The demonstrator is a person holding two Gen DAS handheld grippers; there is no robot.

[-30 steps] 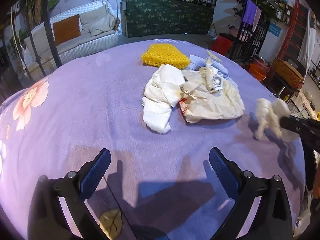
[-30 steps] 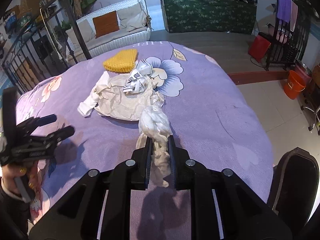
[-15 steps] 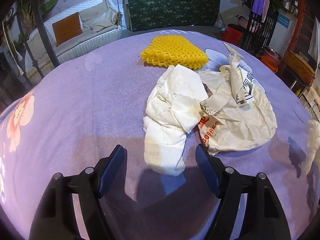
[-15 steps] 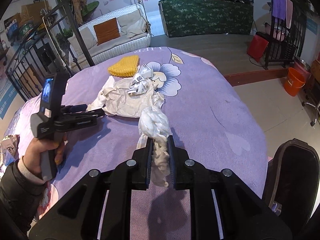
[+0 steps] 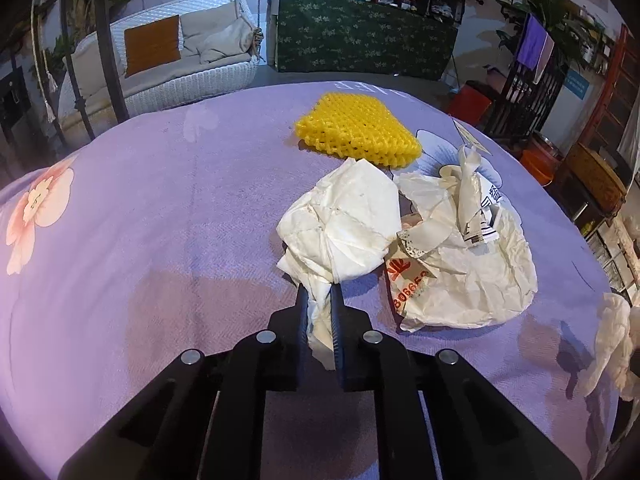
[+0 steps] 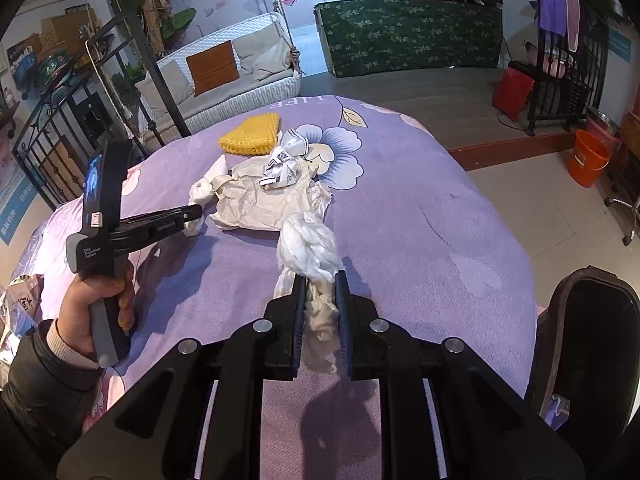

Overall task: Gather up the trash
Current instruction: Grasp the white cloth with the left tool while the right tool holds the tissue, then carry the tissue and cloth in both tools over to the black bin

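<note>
My left gripper (image 5: 319, 292) is shut on the near end of a crumpled white tissue (image 5: 344, 224) that lies on the purple tablecloth (image 5: 160, 208). Right of it lies a creased paper bag with red print (image 5: 460, 280), a twisted wrapper (image 5: 474, 196) on top. A yellow foam net (image 5: 358, 130) sits behind. My right gripper (image 6: 319, 282) is shut on a wad of white plastic film (image 6: 308, 246), held above the cloth. In the right wrist view the left gripper (image 6: 192, 213) touches the tissue (image 6: 200, 192) beside the paper bag (image 6: 264, 204).
A dark bin (image 6: 592, 320) stands off the table's right edge. A person's hand (image 6: 92, 304) holds the left tool. A crinkled bag (image 6: 20, 300) lies at the table's left edge. A white wicker sofa (image 5: 168, 60), iron railing (image 6: 52, 128) and orange bucket (image 6: 592, 156) stand beyond.
My left gripper moved forward to the white tissue and closed from wide open onto its near end. The right gripper kept its hold on the plastic wad.
</note>
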